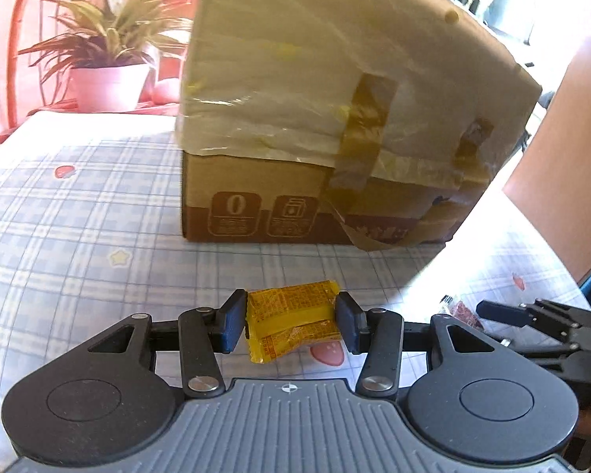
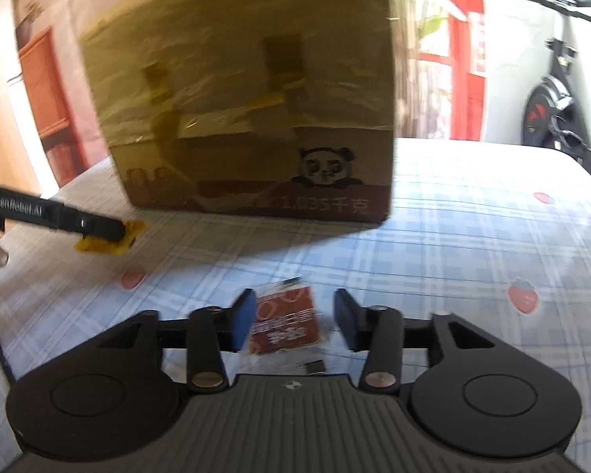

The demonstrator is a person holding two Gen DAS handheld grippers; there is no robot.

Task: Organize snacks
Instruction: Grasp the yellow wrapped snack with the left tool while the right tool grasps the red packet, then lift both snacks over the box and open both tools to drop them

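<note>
At the lower centre of the left wrist view, the left gripper (image 1: 291, 321) pinches a yellow snack packet (image 1: 291, 315) between its fingers, just above the checked surface (image 1: 78, 213). Behind it stands a taped cardboard box (image 1: 335, 118), with a potted plant (image 1: 106, 59) at upper left. In the right wrist view, the right gripper (image 2: 293, 321) has its fingers spread around a red-brown snack packet (image 2: 285, 321); the right finger stands clear of the packet, whose resting place is unclear.
</note>
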